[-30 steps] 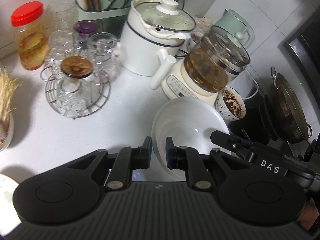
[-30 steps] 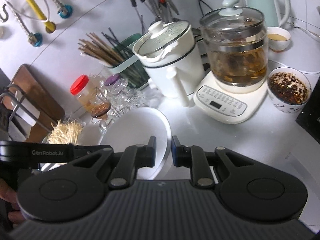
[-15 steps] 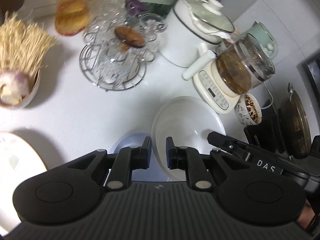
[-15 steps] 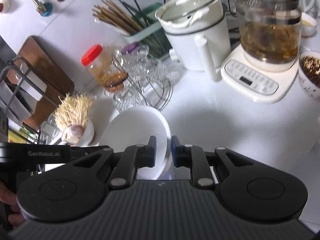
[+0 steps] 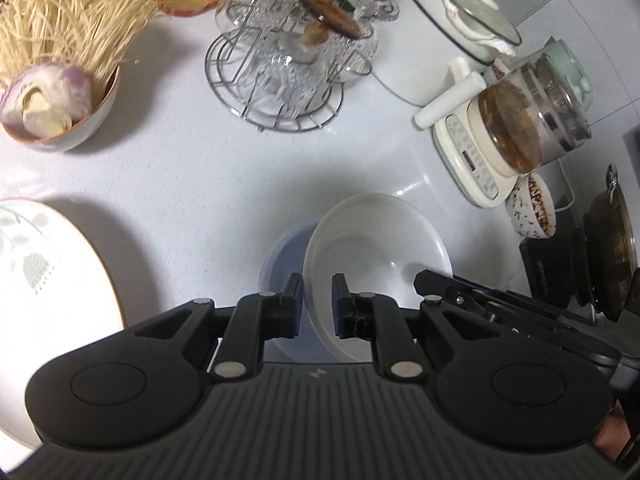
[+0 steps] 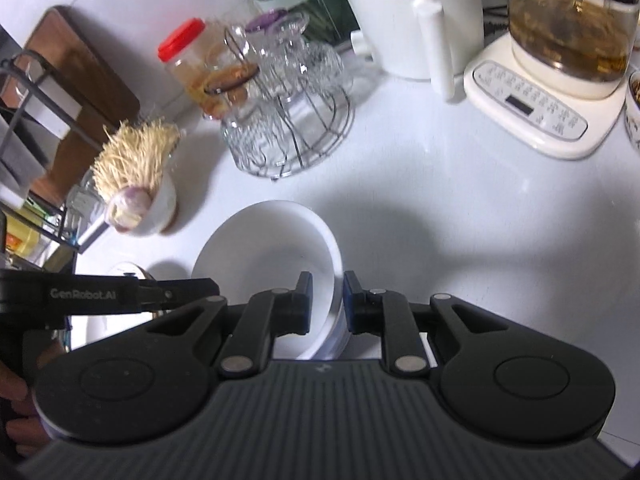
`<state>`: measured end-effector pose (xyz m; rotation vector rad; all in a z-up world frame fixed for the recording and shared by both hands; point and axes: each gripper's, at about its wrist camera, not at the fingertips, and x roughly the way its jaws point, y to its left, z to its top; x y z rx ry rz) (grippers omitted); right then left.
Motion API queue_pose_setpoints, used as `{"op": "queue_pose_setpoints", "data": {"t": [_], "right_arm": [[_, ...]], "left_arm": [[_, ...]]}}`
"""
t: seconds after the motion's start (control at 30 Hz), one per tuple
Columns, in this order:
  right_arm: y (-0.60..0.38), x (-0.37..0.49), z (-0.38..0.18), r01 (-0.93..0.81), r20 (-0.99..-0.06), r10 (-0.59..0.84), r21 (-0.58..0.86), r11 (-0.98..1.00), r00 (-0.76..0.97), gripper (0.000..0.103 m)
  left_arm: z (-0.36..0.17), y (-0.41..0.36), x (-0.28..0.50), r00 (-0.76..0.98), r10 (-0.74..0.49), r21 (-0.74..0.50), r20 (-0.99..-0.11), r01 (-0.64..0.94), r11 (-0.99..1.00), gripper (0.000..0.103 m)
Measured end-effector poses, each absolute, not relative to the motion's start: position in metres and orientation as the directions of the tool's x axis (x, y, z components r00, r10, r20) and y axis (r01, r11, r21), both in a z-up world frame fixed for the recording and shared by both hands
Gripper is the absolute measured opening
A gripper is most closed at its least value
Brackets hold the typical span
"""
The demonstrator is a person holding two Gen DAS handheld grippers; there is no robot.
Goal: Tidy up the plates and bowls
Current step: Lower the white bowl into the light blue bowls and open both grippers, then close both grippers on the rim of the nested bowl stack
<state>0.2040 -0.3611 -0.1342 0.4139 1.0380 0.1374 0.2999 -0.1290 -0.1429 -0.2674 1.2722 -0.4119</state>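
A white bowl (image 5: pixel 380 248) hangs tilted over the counter, gripped at both sides. My left gripper (image 5: pixel 317 300) is shut on its left rim. In the right wrist view the same white bowl (image 6: pixel 264 248) has its right rim pinched in my right gripper (image 6: pixel 327 300), which is shut on it. Under the white bowl a pale blue bowl (image 5: pixel 282 256) sits on the counter, partly covered by it. The right gripper's body (image 5: pixel 480 300) reaches in from the right.
A leaf-patterned plate (image 5: pixel 48 272) lies at the left edge. A small bowl of enoki mushrooms and garlic (image 5: pixel 60 112) stands behind it. Further back stand a wire rack of glasses (image 5: pixel 280 76), a white pot (image 5: pixel 440 56), a glass kettle (image 5: pixel 520 128) and a cup (image 5: pixel 532 208).
Both grippers sank toward the counter with the white bowl held between them. The blue bowl and the patterned plate came into view below; the appliances slid toward the top of the frames.
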Motion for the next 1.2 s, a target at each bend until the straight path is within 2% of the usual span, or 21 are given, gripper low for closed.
{"op": "queue_pose_setpoints", "data": {"t": [0.4, 0.43, 0.47, 0.5, 0.53, 0.57, 0.67, 0.9, 1.13, 1.2], "right_arm": [[-0.368, 0.206, -0.144, 0.135, -0.823, 0.292, 0.401, 0.906, 0.487, 0.023], [-0.370, 0.206, -0.145, 0.144, -0.822, 0.292, 0.407, 0.902, 0.490, 0.033], [-0.372, 0.206, -0.145, 0.151, -0.817, 0.294, 0.415, 0.897, 0.495, 0.049], [-0.374, 0.206, -0.145, 0.157, -0.813, 0.294, 0.420, 0.894, 0.503, 0.056], [-0.376, 0.206, -0.146, 0.160, -0.809, 0.294, 0.424, 0.891, 0.509, 0.062], [-0.377, 0.206, -0.147, 0.162, -0.810, 0.293, 0.424, 0.891, 0.508, 0.062], [-0.377, 0.211, -0.155, 0.150, -0.810, 0.323, 0.443, 0.884, 0.489, 0.061], [-0.372, 0.222, -0.178, 0.171, -0.833, 0.341, 0.448, 0.878, 0.436, 0.060], [-0.367, 0.225, -0.191, 0.172, -0.837, 0.363, 0.461, 0.870, 0.410, 0.038], [-0.367, 0.224, -0.195, 0.174, -0.837, 0.369, 0.466, 0.867, 0.405, 0.031]], "left_arm": [[-0.149, -0.121, 0.299, 0.241, -0.380, -0.351, -0.893, 0.155, 0.924, 0.017], [-0.150, -0.120, 0.299, 0.239, -0.381, -0.353, -0.893, 0.152, 0.923, 0.020], [-0.150, -0.118, 0.300, 0.238, -0.386, -0.360, -0.891, 0.148, 0.921, 0.027], [-0.151, -0.116, 0.301, 0.241, -0.388, -0.363, -0.889, 0.144, 0.921, 0.039], [-0.152, -0.115, 0.301, 0.246, -0.387, -0.363, -0.889, 0.138, 0.921, 0.044], [-0.153, -0.114, 0.301, 0.251, -0.389, -0.365, -0.886, 0.137, 0.921, 0.048], [-0.157, -0.115, 0.304, 0.249, -0.415, -0.389, -0.875, 0.148, 0.909, 0.048], [-0.177, -0.125, 0.312, 0.226, -0.391, -0.364, -0.892, 0.153, 0.919, 0.049], [-0.192, -0.132, 0.317, 0.192, -0.384, -0.360, -0.903, 0.151, 0.921, 0.048], [-0.195, -0.135, 0.319, 0.187, -0.378, -0.353, -0.907, 0.153, 0.923, 0.044]]}}
